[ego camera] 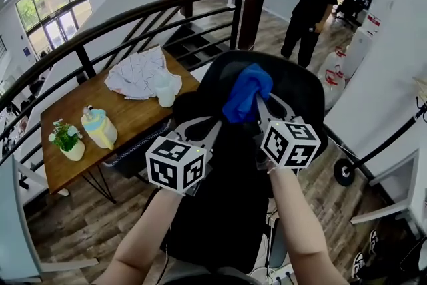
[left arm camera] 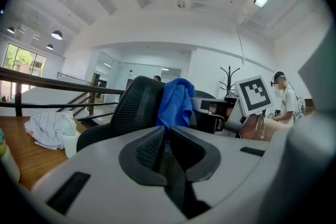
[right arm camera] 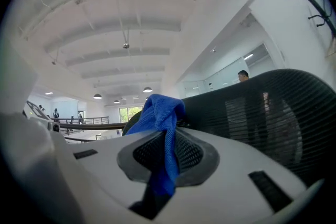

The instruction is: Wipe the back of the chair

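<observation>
Jaws of right gripper [right arm camera: 167, 157] pinch blue cloth [ego camera: 247, 93] at chair back [ego camera: 300, 87]; left gripper [left arm camera: 167, 131] jaws pressed together.

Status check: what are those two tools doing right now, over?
Right tool shut on blue cloth. Left tool shut, empty. Cloth by chair back, top edge. Nothing blocking.

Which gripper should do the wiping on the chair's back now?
The right gripper: its jaws are shut on the blue cloth, up by the chair back. The left gripper is shut with nothing in it.
</observation>
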A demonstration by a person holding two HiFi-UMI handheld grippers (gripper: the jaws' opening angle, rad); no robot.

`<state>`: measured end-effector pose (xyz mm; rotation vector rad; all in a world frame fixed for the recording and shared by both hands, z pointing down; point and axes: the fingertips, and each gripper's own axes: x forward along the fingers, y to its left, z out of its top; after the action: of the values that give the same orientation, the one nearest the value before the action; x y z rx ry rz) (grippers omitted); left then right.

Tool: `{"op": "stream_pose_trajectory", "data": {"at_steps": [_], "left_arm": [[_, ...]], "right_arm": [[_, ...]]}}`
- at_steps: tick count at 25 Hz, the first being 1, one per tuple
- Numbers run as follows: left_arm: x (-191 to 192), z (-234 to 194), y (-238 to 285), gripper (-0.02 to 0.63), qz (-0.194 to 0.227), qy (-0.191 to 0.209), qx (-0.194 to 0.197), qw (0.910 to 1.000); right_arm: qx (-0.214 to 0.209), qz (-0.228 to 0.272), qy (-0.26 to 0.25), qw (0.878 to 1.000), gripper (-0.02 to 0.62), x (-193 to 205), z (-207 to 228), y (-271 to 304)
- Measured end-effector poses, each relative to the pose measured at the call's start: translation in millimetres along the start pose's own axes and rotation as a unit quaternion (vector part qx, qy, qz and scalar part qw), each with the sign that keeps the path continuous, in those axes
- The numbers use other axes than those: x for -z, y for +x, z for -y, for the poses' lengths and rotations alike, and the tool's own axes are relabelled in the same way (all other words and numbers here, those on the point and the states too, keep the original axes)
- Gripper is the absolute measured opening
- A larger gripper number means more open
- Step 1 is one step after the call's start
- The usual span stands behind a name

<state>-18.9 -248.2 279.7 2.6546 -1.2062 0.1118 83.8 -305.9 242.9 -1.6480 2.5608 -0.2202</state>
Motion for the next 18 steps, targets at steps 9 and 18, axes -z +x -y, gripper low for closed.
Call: {"op": "stream_pose_trajectory", "data": {"at_steps": [9,18], "left_arm": [[6,29,14,0.038,-0.006,-0.004,0.02,0.9998],[8,52,28,0.038,-0.004,-0.015,0.035,0.9993]], "right_arm": [[0.037,0.012,0.04,0.998,0.044,-1,41,-32],[0.067,0.033,0.062,0.995,0.044,-10,75,-72]]}}
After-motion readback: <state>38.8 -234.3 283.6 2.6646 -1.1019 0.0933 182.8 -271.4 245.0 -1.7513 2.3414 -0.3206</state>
